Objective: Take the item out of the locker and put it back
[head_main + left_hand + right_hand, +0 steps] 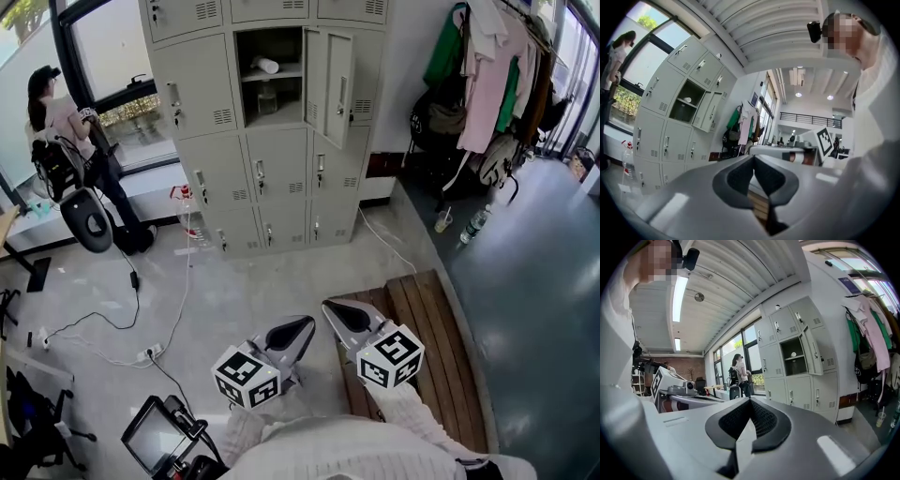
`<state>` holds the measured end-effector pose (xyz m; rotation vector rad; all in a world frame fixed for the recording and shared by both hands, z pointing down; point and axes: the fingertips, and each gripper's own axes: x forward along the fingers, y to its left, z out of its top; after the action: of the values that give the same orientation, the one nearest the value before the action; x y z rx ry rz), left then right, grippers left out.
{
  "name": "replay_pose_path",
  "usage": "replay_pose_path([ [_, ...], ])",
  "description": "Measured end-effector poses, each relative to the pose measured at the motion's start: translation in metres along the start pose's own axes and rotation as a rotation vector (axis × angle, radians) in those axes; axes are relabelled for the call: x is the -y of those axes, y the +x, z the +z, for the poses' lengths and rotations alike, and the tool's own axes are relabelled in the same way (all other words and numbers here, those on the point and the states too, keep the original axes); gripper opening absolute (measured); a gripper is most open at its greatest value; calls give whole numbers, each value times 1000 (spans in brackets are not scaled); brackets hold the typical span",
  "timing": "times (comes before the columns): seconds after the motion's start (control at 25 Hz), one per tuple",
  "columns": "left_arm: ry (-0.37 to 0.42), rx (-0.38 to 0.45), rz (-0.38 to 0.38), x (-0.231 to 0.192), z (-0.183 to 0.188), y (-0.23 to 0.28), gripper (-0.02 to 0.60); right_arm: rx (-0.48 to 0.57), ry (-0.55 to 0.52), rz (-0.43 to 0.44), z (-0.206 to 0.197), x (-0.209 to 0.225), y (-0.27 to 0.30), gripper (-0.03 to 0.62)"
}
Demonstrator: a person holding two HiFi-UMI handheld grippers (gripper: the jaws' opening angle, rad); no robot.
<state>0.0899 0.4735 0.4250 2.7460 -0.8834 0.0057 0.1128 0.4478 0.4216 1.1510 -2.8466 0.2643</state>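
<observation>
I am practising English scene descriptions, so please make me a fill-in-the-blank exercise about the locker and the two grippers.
1. The door of one locker compartment stands ___.
2. The white item lies on its ___ shelf.
3. The left gripper and the right gripper hold nothing; their jaws are ___.
Missing words: open; upper; shut

This was the locker corner of a large open-plan office or lab. A bank of grey metal lockers stood against the wall beside tall windows. A rack of hanging clothes stood on the other side, and a wooden bench sat on the smooth floor. A power strip with trailing cables lay there (a working space, not a home). Farther off, a railed mezzanine and ceiling lights marked a tall hall.
</observation>
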Motion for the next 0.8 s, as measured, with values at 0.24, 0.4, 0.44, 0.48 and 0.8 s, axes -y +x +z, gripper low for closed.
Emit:
replay_pose_path([
  [0.24, 13, 29, -29, -87, 43, 25, 8, -8, -26, -42, 25, 42, 87, -8],
  [0.4, 29, 43, -54, -142, 69, 43, 8, 0, -55, -81, 45, 72, 142, -8],
  [0.44, 35, 43, -60, -156, 74, 48, 8, 3, -68, -87, 50, 78, 155, -8],
  [0.48, 36, 44, -65, -170, 79, 53, 8, 5, -79, -91, 53, 84, 168, -8],
  [0.8, -39, 20, -72, -237, 82, 84, 8, -31, -27, -122, 52, 130, 222, -8],
])
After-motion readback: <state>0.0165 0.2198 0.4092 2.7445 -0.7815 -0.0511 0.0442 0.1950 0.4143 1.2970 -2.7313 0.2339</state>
